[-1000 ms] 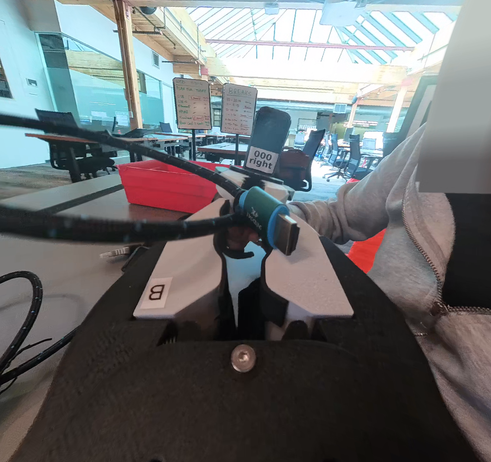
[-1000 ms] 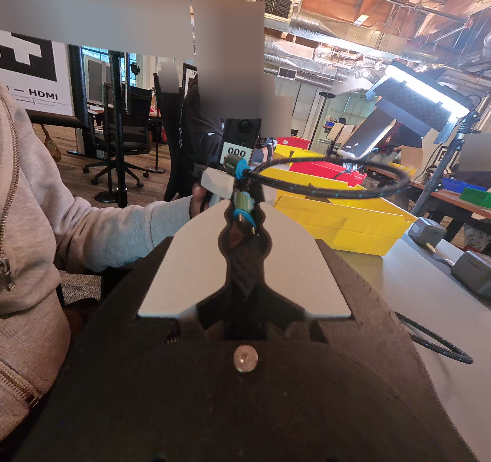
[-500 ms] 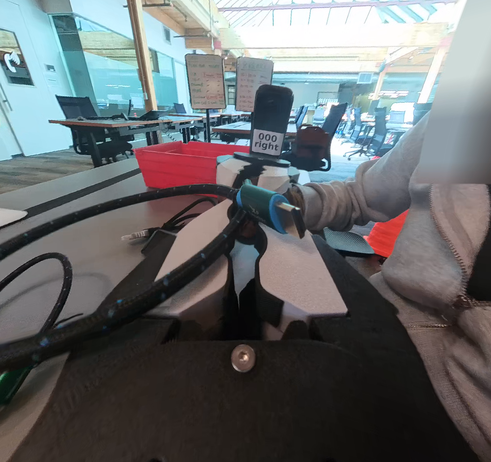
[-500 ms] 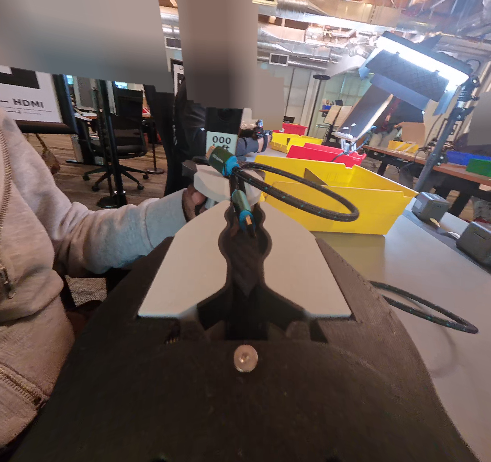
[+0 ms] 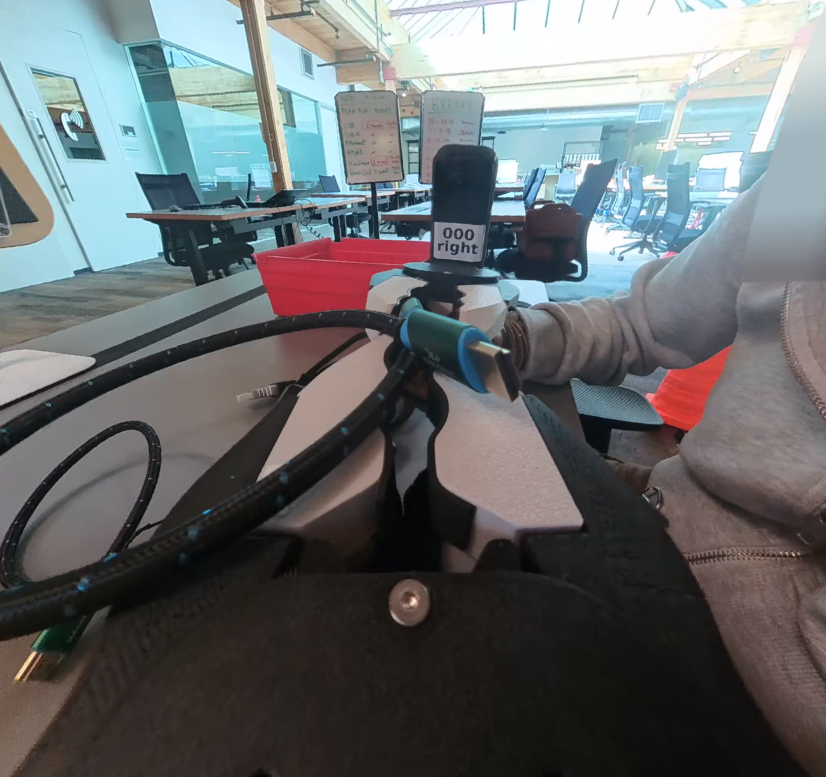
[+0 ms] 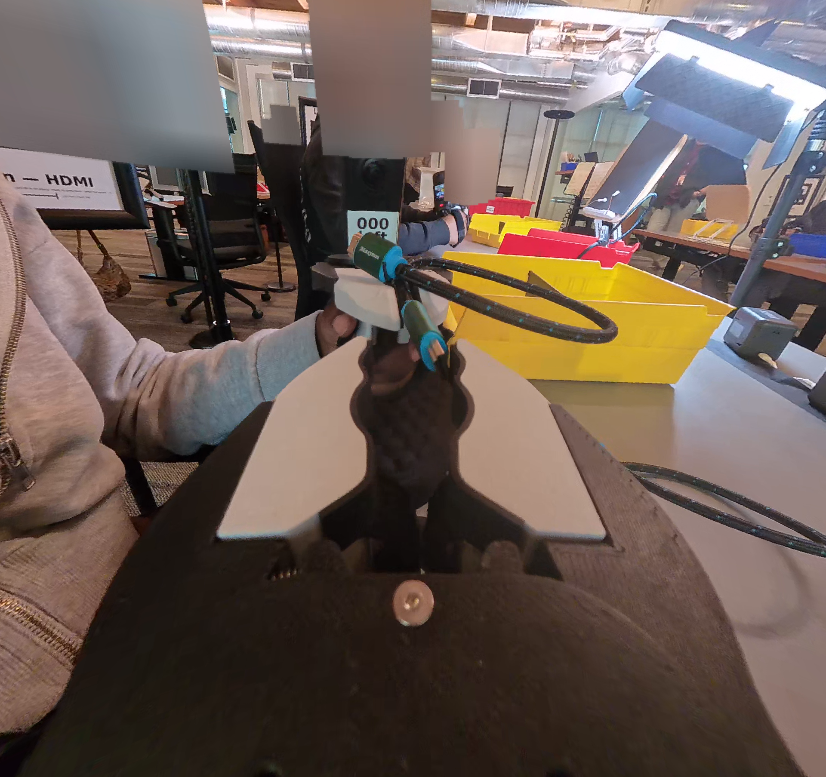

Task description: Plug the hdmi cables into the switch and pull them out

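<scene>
My left gripper is shut on a black braided HDMI cable just behind its end. A green plug with blue rings lies over the fingertips and points right. A second green plug pokes out beyond it toward my right gripper. In the right wrist view my right gripper is open. The second plug points at me between its spread fingertips, and neither pad presses on it. My left gripper faces me, with the first plug on top of it.
A red bin stands on the table behind the grippers. A third green plug and a cable loop lie at the left. A yellow bin and a small grey box stand at the right. A person's grey sleeve is close.
My right gripper's jaws have opened and let go of the plug they were shut on. My left gripper's jaws have closed onto the cable. Both grippers tilted downward.
</scene>
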The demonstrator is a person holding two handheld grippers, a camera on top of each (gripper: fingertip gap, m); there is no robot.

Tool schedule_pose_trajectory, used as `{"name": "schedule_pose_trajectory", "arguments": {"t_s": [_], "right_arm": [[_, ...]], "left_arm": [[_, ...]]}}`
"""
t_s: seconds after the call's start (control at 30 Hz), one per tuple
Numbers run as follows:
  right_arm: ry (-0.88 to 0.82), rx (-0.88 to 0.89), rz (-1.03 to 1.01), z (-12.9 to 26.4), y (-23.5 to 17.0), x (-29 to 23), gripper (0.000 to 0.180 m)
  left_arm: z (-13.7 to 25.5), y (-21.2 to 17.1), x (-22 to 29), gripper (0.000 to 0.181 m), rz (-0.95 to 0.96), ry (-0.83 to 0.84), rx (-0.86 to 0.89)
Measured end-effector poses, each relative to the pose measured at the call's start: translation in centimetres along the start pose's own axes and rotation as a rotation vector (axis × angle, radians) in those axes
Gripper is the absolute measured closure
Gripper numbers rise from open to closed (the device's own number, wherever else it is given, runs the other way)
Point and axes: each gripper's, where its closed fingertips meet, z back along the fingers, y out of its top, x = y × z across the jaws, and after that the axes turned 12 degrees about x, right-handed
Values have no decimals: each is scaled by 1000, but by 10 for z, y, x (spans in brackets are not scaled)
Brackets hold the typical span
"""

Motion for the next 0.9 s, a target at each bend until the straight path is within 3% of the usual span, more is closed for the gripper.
{"name": "schedule_pose_trajectory", "arguments": {"t_s": [0.5,0.63,0.8,0.9], "right_arm": [[6,9,-3,3,2,-2,147],[-10,33,60,3,11,-4,160],[11,6,127,5,10,-7,162],[50,-5,324,4,16,-19,168]], "left_arm": [[0,-3,5,173,-34,-32,-18],[0,-4,6,173,-16,-42,-19],[-4,-5,12,173,64,-79,-12],[-5,0,22,172,110,-135,20]]}}
